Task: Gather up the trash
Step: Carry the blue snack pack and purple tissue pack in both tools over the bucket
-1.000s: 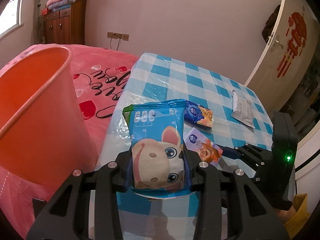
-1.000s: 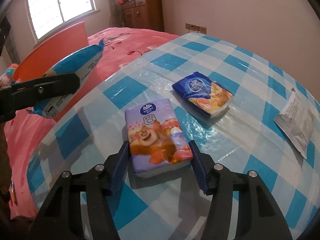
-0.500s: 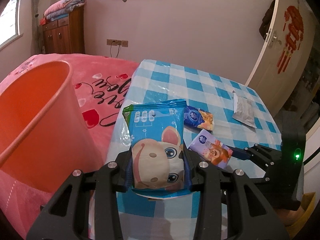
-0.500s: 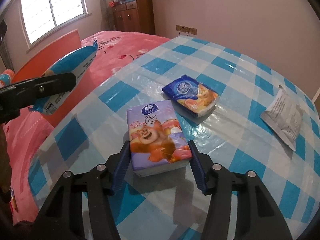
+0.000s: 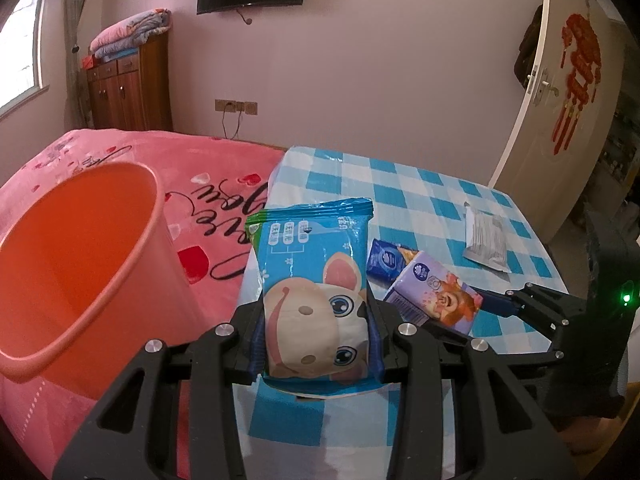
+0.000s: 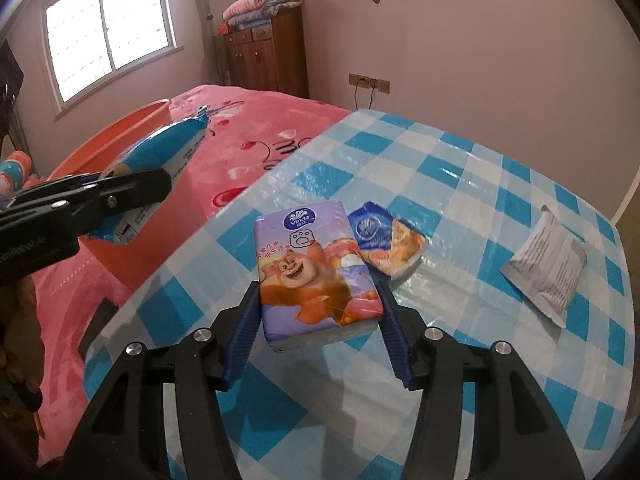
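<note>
Orange bin [image 5: 76,264] is sitting at the left on the pink bed [image 5: 224,184]. Just right of it, the left tool [image 5: 316,336] is pinching a blue wipes pack [image 5: 312,280] off the table [image 5: 420,188]. Farther right, the right tool [image 6: 316,336] is gripping a purple tissue pack [image 6: 312,268]; a blue tissue pack [image 6: 388,244] and a grey sachet [image 6: 548,268] are lying beyond on the checked cloth.

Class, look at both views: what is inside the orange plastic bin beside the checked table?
The orange plastic bin shows only bare orange inner wall in the left wrist view. Its bottom is out of sight below the near rim, so whether any trash lies there cannot be told.
</note>
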Motion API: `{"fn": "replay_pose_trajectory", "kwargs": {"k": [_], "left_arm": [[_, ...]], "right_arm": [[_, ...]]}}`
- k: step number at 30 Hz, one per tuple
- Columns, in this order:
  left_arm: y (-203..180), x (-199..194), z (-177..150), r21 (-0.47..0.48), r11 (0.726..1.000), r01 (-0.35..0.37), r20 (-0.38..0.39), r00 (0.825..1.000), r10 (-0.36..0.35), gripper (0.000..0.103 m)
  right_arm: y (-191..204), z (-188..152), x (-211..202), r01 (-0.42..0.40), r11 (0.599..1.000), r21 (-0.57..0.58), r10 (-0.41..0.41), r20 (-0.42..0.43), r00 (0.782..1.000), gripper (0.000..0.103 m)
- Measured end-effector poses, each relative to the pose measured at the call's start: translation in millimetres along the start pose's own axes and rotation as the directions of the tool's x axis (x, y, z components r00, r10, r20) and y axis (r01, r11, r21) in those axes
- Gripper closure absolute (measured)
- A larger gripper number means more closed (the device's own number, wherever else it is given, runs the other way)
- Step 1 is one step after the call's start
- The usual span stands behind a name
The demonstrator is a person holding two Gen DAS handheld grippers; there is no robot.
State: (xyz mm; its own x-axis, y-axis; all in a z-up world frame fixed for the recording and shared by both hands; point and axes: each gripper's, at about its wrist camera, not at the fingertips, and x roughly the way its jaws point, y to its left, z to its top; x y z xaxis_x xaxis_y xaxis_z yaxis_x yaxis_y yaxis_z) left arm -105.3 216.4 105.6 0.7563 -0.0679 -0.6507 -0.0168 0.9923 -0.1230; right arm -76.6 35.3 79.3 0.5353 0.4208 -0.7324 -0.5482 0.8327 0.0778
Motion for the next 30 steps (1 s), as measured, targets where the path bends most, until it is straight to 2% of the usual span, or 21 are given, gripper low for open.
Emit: {"fn": "replay_pose_trajectory", "kwargs": {"k": [9,18,24,30], "left_arm": [[9.1,-14.9,16.0,0.0,1.0,-0.022,0.052,0.998,0.022,0.062],[36.4,-35.0,31.9,-0.029,0.996,-0.08,0.109,0.991,0.083,0.062],[61.8,-49.9,39.7,-0.072,0.988,-0.135,0.144,0.979,0.144,0.062],[102.4,-64.5,40.8,-0.156,0.966,-0.206,0.163,0.959,0.231,0.062]], "right_arm": [[1.1,21.5,-9.8,-0.024,1.0,0.018,0.024,0.033,0.999,0.046],[21.1,60.3,-17.9,-0.104,0.995,-0.006,0.104,0.076,0.992,0.046],[51.0,92.6,-18.6,-0.166,0.984,-0.065,0.172,0.099,0.98,0.046],[84.3,122.7,-13.9,-0.224,0.967,-0.124,0.238,0.113,0.965,0.046]]}}
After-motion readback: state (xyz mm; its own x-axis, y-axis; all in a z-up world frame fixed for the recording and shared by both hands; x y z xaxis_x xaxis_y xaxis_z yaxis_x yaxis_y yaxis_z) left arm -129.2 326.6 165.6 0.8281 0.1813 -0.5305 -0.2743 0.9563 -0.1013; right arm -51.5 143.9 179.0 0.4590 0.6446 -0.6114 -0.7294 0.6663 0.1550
